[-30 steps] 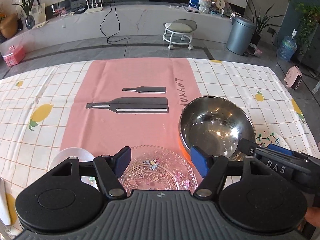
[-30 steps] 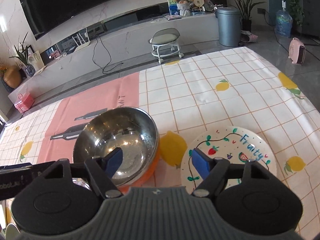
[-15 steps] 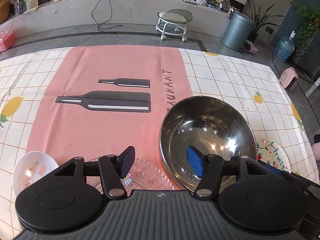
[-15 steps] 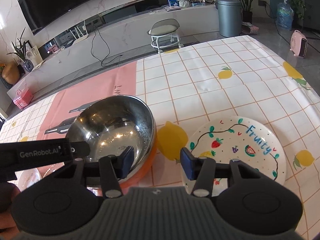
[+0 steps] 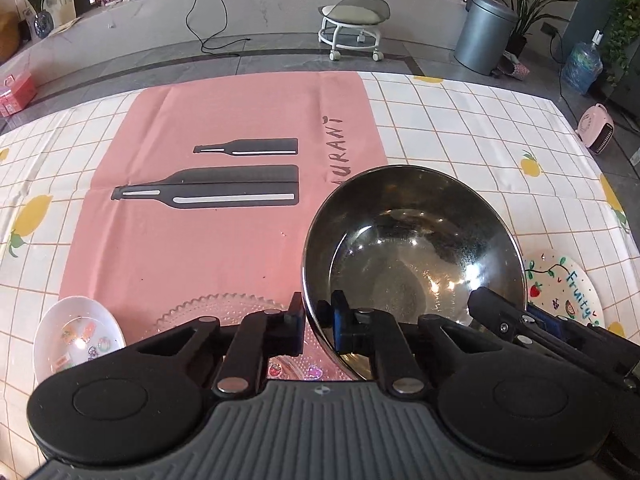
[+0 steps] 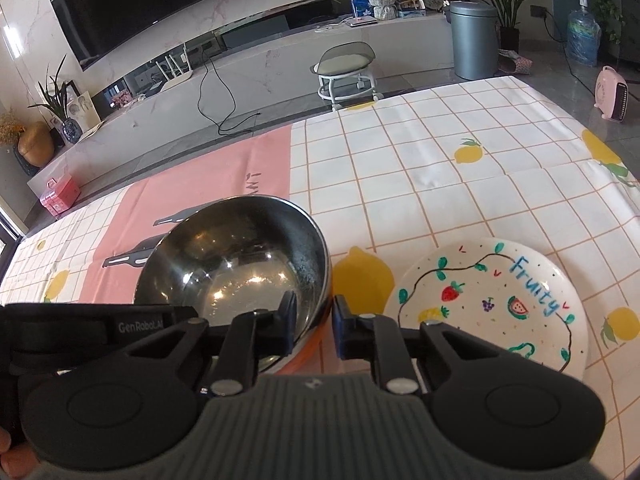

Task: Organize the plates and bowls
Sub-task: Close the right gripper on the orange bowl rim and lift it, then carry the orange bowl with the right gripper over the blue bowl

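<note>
Pinching steel bowl (image 5: 412, 264) rim, both grippers' just-closed fingers (image 5: 297, 326) — small white bowl (image 5: 76, 336) only in left view.

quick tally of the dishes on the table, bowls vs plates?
Bowls: 2 — steel mixing bowl with an orange base, small white printed bowl
Plates: 2 — clear glass beaded-rim plate, white "Fruity" painted plate
Total: 4
</note>
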